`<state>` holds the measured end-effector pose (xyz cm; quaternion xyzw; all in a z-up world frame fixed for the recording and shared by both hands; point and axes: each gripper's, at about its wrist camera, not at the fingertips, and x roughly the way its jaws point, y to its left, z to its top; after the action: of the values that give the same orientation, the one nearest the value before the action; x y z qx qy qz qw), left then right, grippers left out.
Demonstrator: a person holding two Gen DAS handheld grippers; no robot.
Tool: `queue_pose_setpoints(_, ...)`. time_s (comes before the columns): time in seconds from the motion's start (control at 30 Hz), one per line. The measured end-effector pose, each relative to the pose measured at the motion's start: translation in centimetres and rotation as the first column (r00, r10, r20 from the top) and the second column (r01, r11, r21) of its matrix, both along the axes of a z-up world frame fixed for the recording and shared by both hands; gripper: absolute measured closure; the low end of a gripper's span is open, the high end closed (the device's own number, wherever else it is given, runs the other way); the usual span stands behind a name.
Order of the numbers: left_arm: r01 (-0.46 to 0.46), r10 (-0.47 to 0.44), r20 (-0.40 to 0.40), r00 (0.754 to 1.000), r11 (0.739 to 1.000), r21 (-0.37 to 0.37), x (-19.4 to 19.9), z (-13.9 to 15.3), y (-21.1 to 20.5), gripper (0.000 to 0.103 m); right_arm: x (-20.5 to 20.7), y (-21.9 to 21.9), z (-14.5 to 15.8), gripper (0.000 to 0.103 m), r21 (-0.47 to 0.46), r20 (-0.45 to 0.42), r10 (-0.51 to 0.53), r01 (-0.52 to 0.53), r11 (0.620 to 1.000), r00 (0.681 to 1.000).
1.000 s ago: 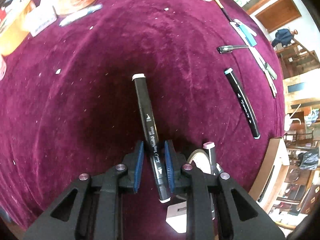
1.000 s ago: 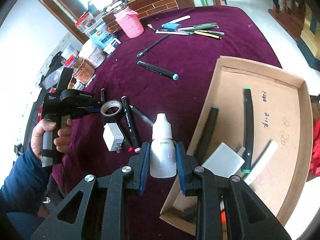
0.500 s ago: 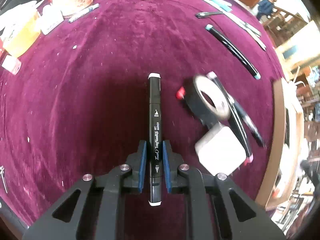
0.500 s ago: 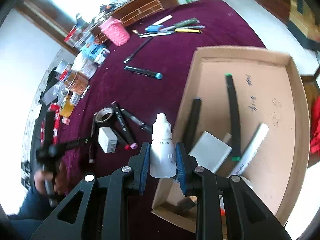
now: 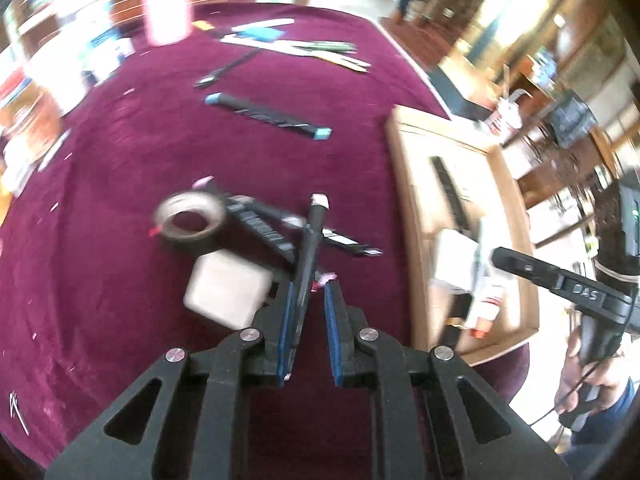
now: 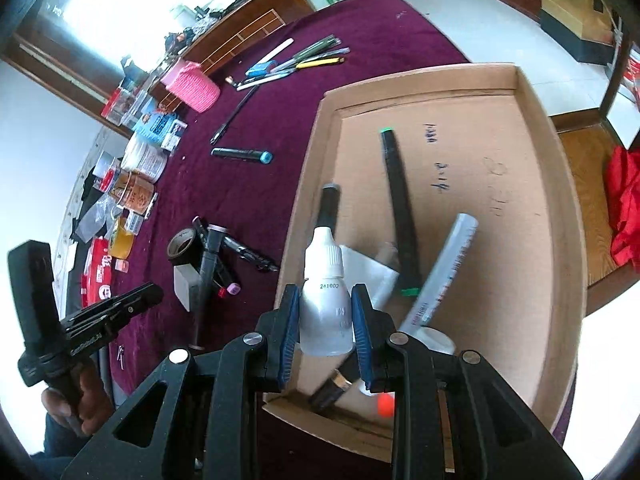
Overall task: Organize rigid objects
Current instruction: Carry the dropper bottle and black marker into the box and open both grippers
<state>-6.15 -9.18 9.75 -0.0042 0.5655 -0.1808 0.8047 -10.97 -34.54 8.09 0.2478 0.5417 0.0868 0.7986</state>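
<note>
Maroon velvet cloth (image 6: 260, 184) covers the table, and the cardboard tray (image 6: 532, 92) fills the right half of your right wrist view. Your right gripper (image 6: 324, 320) is clenched on a white dropper bottle (image 6: 326, 312) with a ribbed cap and printed code, low in the centre, above the tray's near corner. Your left gripper (image 5: 308, 320) holds a black marker (image 5: 310, 248) with a pale cap against its left pad; motion blur hides the grip on the other side.

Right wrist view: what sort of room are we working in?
Probably a lived-in home room: a table under a maroon cloth, a wooden sideboard by a bright window, tiled floor. A cardboard tray serves as the sorting bin.
</note>
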Motion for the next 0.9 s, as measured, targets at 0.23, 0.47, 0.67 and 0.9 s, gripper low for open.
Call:
queue_pose_setpoints(0.23,0.067,-0.068,0.023,0.997,0.997,0.044,0.0,0.5,-3.6,0.090,-1.7,-2.0,0.5,0.080,-0.002,0.012,-0.014,0.014,1.000,1.000)
queue_pose_setpoints(0.47,0.197,-0.193,-0.113,0.975,0.980,0.028,-0.8,-2.7,-4.0,0.089,-2.4,-2.8,1.2,0.080,-0.014,0.043,-0.002,0.002,1.000,0.999)
queue_pose_setpoints(0.67,0.271,-0.258,-0.116,0.959,0.956,0.115,-2.3,-5.1,-6.8,0.073,-2.1,-3.1,1.5,0.080,-0.010,0.047,-0.002,0.002,1.000,0.999)
queue_pose_setpoints(0.9,0.278,-0.263,-0.095,0.960,0.939,0.203,-1.6,-7.0,-8.2,0.078,-2.0,-2.9,1.8,0.080,-0.012,0.060,0.016,-0.015,1.000,0.998)
